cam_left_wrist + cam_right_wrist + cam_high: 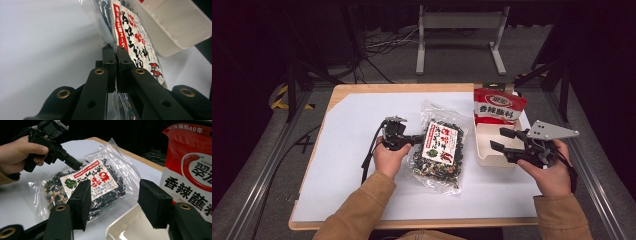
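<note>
Scene: A person in tan sleeves works at a wooden table covered by a white sheet (357, 150), a black two-jaw gripper in each hand.

Left claw: The left gripper (418, 139) has its jaws pressed together on the clear plastic edge of a transparent bag of dark dried seaweed with a white and red printed label (439, 147). In the left gripper view the two pads meet with the film pinched between them (115, 53). From the right gripper view, the same gripper (76, 165) bites the bag at its near upper edge.

Bag's place: The seaweed bag lies flat on the white sheet at the table's middle, just left of a shallow white plastic tray (486, 156), its long side running away from the person.

Right claw: The right gripper (501, 139) is held in the person's right hand (554, 175) over the white tray, its jaws spread apart with nothing between them. In its own view the two black pads (81, 202) stand well apart above the tray's near corner (117, 230).

Tray's load: A red and white stand-up pouch with Chinese lettering (498, 106) stands upright at the tray's far end, leaning slightly.

Left hand: The person's left hand (388, 155) grips the gripper's handle, its cable trailing back across the sheet.
</note>
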A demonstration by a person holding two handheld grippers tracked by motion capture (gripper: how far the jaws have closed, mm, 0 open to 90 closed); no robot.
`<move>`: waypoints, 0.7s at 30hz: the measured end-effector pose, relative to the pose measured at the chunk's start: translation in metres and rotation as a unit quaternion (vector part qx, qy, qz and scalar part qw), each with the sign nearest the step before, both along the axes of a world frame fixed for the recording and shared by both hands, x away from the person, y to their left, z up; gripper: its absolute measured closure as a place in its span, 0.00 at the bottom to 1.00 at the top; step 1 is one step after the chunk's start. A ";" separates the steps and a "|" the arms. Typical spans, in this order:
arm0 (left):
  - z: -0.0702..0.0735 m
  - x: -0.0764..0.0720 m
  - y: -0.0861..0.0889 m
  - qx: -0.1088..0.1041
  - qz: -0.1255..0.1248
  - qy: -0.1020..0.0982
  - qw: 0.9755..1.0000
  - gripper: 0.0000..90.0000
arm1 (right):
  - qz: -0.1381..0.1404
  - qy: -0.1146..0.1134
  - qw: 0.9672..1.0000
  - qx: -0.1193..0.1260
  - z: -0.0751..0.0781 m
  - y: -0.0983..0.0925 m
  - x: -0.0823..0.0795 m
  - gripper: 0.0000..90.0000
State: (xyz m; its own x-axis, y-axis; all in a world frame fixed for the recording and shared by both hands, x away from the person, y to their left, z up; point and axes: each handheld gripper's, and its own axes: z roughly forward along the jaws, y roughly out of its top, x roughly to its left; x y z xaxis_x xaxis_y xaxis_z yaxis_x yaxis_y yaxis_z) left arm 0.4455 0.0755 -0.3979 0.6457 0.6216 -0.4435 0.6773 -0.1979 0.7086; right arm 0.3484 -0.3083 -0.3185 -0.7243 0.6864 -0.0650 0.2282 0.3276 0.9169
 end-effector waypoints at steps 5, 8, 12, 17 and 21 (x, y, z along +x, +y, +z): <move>0.012 -0.010 0.006 -0.012 -0.004 -0.022 1.000 0.98 | 0.012 0.023 0.999 0.023 -0.001 0.003 0.001 0.51; 0.021 -0.018 0.010 -0.011 -0.007 -0.042 0.999 0.98 | 0.014 0.030 0.999 0.024 -0.002 0.005 0.001 0.50; 0.031 -0.025 0.015 -0.013 -0.010 -0.061 0.998 0.98 | 0.016 0.034 0.999 0.024 -0.002 0.009 0.000 0.49; 0.043 -0.037 0.024 -0.016 -0.011 -0.093 0.995 0.97 | 0.022 0.032 0.999 0.033 -0.005 0.015 -0.002 0.46; 0.050 -0.045 0.030 -0.021 -0.020 -0.129 0.991 0.97 | 0.022 0.025 0.998 0.048 -0.009 0.020 -0.005 0.43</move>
State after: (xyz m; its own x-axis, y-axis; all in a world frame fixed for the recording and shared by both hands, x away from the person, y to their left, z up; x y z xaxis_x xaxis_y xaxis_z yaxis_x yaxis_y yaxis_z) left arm 0.4003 0.1051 -0.3475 0.7643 0.5782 -0.2855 0.4651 -0.1876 0.8651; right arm 0.3435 -0.2880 -0.3272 -0.7546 0.6552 0.0357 0.2608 0.2496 0.9326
